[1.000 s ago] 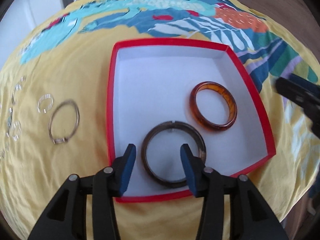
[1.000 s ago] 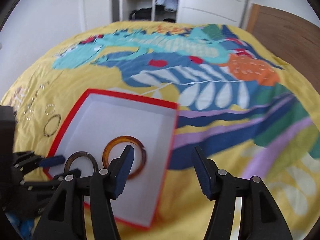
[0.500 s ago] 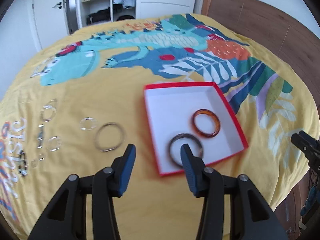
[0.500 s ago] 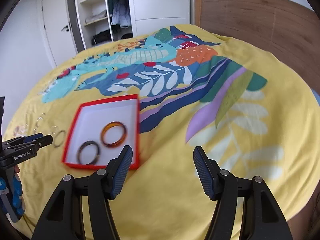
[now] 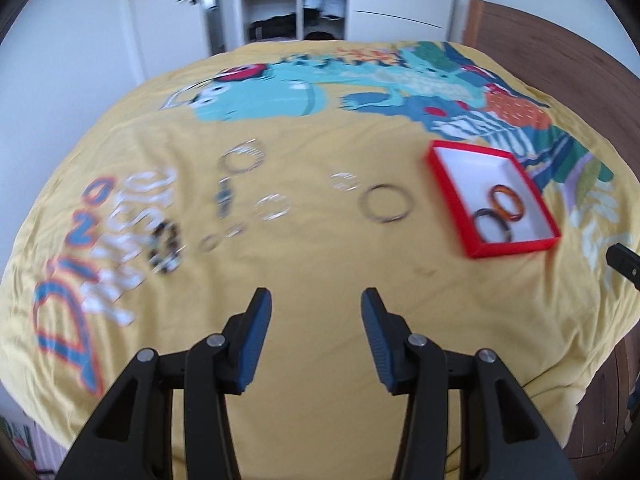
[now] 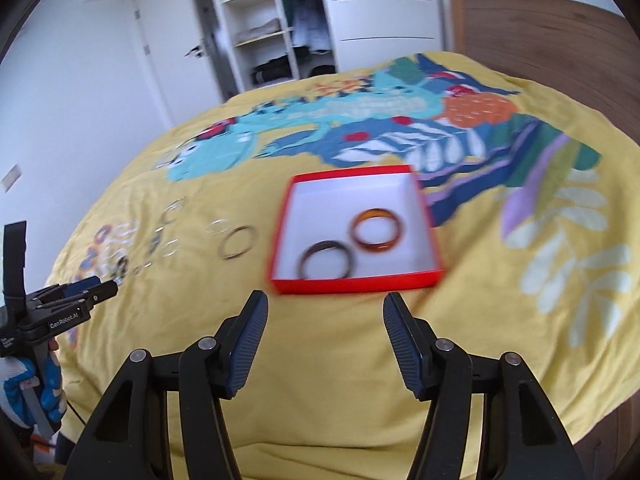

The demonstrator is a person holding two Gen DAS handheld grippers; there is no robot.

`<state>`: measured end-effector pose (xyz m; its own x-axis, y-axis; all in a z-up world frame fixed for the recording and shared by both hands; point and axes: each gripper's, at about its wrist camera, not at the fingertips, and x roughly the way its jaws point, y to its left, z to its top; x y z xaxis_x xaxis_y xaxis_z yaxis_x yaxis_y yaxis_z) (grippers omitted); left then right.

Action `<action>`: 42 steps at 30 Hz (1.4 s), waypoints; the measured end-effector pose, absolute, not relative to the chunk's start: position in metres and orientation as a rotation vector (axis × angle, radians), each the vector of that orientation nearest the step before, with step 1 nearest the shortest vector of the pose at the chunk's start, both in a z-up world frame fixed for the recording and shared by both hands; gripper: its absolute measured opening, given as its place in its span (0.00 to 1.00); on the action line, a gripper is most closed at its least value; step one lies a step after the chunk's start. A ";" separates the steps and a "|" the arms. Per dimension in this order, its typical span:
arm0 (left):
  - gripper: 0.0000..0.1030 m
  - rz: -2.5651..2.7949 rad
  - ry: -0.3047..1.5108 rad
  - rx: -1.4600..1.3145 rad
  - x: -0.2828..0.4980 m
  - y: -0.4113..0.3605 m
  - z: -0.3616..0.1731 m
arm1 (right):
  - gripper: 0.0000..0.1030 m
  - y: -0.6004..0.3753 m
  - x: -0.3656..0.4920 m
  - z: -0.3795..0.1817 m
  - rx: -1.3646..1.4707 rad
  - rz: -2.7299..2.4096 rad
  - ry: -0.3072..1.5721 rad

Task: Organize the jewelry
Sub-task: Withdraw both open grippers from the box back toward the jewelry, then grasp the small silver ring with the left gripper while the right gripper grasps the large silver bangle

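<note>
A red box (image 5: 468, 200) with a white inside lies on the yellow bedspread and holds a dark brown bangle (image 5: 493, 225) and an amber bangle (image 5: 509, 201). A silver bangle (image 5: 385, 203) lies on the cloth left of the box, with several clear rings (image 5: 273, 206) and a dark beaded bracelet (image 5: 165, 249) further left. My left gripper (image 5: 316, 312) is open and empty, raised above the front of the bed. My right gripper (image 6: 325, 316) is open and empty, near the box (image 6: 288, 224) front edge; both bangles (image 6: 326, 264) show there.
The bedspread (image 5: 320, 272) has a blue dinosaur print and "Dino" lettering at the left. A wooden headboard (image 6: 560, 40) stands at the right. An open wardrobe (image 6: 272, 40) and white wall are behind. The bed's front edge drops off below both grippers.
My left gripper has let go of the dark brown bangle in the box, pulled back and swung left. My right gripper has pulled back and turned towards the box.
</note>
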<state>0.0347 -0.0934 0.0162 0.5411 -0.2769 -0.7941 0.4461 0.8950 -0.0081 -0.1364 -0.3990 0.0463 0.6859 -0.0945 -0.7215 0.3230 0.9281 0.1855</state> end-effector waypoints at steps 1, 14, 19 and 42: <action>0.43 -0.421 0.906 0.197 0.035 -0.085 0.014 | 0.54 -0.390 -0.133 0.045 0.303 -0.218 0.788; 0.43 -0.373 0.947 0.086 0.059 -0.016 -0.017 | 0.44 -0.317 -0.064 0.006 0.245 -0.016 0.891; 0.43 -0.424 0.948 0.071 0.082 -0.023 -0.020 | 0.43 -0.308 -0.035 -0.010 0.245 0.011 0.911; 0.42 -0.470 1.021 0.085 0.199 -0.033 -0.065 | 0.42 -0.307 0.089 -0.054 0.199 0.094 0.947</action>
